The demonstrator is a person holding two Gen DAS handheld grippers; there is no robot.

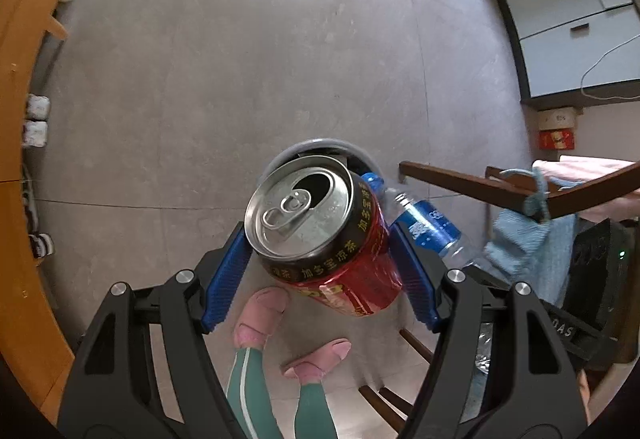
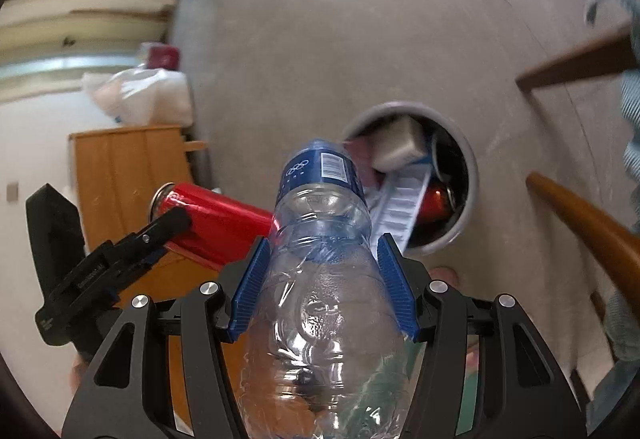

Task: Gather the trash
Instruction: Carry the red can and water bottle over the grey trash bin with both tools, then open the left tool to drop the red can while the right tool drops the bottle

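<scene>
1. While both loads are held above the floor, the red can [image 1: 324, 235] is clamped in the left hand-held gripper [image 1: 320, 259].
2. The plastic bottle [image 2: 320, 259] is pinched by the right hand-held gripper [image 2: 320, 275].
3. The grey bin [image 2: 468, 167], at 1 o'clock from the bottle, is already part-filled.
4. Judged late stage: both drops are left.

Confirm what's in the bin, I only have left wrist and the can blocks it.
Observer: The grey bin already holds trash: a pale box, a white printed carton and another red can.
Operator: Right tool got the bottle properly?
Observer: Yes, the right tool is shut on the clear bottle, blue pads pressing its crumpled body below the blue label.
Operator: Which way does the bottle point?
Observer: Its labelled end leads, toward the bin's near rim.
Operator: Where's my can from there?
Observer: The red can sits left of the bottle, held sideways in the left tool.
</scene>
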